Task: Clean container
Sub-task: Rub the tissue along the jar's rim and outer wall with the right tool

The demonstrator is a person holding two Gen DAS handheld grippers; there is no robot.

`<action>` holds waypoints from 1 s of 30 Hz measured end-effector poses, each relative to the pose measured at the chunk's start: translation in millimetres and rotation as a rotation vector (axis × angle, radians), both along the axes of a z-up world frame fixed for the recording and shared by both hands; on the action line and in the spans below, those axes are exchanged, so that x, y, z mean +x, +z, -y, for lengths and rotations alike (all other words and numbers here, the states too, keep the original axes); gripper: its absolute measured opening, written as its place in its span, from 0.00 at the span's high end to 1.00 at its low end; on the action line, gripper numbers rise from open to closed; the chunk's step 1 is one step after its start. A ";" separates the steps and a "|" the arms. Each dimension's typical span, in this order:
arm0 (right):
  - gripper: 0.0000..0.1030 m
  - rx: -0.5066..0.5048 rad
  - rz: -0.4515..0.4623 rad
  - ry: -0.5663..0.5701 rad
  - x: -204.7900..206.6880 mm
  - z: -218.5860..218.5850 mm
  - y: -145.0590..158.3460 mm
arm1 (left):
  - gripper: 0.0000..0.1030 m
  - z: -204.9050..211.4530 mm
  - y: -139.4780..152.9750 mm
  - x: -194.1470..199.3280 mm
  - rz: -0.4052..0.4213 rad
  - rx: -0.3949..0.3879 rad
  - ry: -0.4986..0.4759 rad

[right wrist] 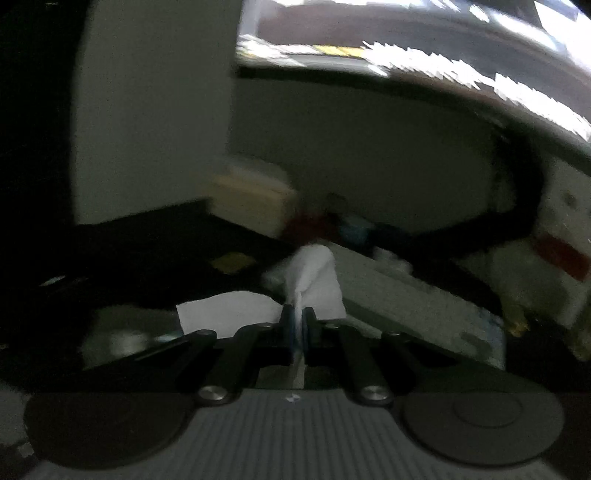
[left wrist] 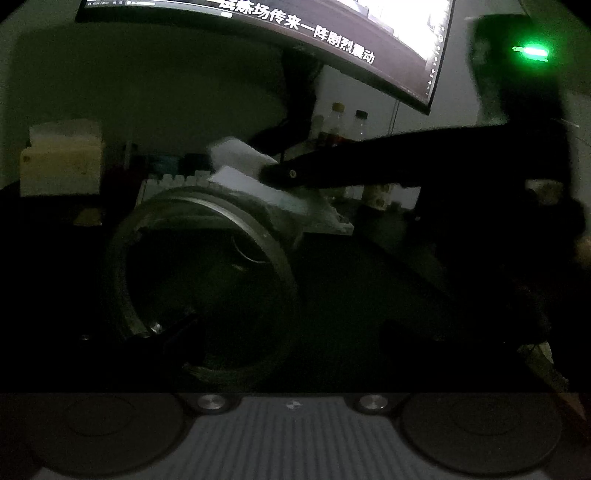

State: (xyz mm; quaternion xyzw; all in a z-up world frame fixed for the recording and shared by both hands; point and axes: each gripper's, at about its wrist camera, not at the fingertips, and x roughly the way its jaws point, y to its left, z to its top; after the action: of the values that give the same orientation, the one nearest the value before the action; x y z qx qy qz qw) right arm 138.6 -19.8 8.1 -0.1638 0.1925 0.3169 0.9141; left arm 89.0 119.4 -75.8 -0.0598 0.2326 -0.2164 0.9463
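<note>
A round metal container is tilted with its dark open mouth toward the left wrist view. My left gripper holds it, one finger at the lower rim, the other dark on the right; the grip is too dim to judge. My right gripper reaches in from the right, shut on a white tissue that rests on the container's upper rim. In the right wrist view the right gripper is shut on the tissue. The container's rim shows dimly at lower left.
The room is dim. A curved monitor hangs above a dark desk. A white keyboard lies behind the container. A tissue box stands at the left, and small bottles stand under the monitor.
</note>
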 end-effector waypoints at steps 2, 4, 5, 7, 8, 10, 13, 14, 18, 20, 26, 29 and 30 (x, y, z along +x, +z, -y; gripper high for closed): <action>0.92 0.022 0.005 0.117 -14.4 -0.6 0.1 | 0.00 -2.6 0.3 1.6 -0.003 -0.002 0.006; 0.92 -0.006 0.029 0.117 -17.1 -5.1 -1.0 | 0.00 -6.0 0.9 2.2 -0.007 -0.006 0.015; 0.92 -0.017 0.030 0.092 -12.7 -7.2 -1.5 | 0.00 -7.7 1.2 2.7 -0.010 -0.011 0.016; 0.92 -0.037 0.023 0.003 4.3 -7.9 -3.6 | 0.00 -11.3 1.6 3.5 -0.016 -0.030 0.015; 0.92 -0.053 0.025 -0.042 12.5 -8.5 -5.0 | 0.00 -12.6 1.7 3.8 -0.018 -0.036 0.015; 0.92 -0.059 0.010 -0.097 23.4 -7.6 -5.3 | 0.00 -13.1 1.9 3.3 -0.016 -0.032 0.016; 0.92 0.005 -0.032 -0.008 16.2 -5.6 -0.1 | 0.00 -13.2 2.0 3.0 -0.015 -0.030 0.015; 0.92 0.032 -0.053 0.039 12.5 -5.5 1.5 | 0.00 -13.0 2.0 3.2 -0.014 -0.029 0.014; 0.92 0.112 -0.126 0.137 11.2 -7.1 5.2 | 0.00 -9.5 1.4 2.6 -0.006 -0.009 0.018; 0.92 0.141 -0.160 0.096 26.8 -3.6 4.0 | 0.00 -7.5 1.5 1.9 -0.002 0.004 0.020; 0.91 0.109 -0.144 -0.067 41.5 -4.3 0.4 | 0.00 -12.4 2.7 2.2 -0.011 -0.019 0.002; 0.91 0.124 -0.141 0.101 16.5 -12.9 1.9 | 0.00 -12.1 2.8 2.5 -0.010 -0.017 0.002; 0.91 0.134 -0.144 0.134 11.3 -13.8 2.1 | 0.00 -11.6 2.8 2.5 -0.009 -0.014 0.003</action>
State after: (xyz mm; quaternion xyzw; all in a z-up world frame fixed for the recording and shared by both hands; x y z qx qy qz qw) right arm 149.9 -6.0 10.2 -0.0918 0.2246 0.4005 0.8836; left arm 91.5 131.0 -73.0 -0.0678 0.2353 -0.2164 0.9451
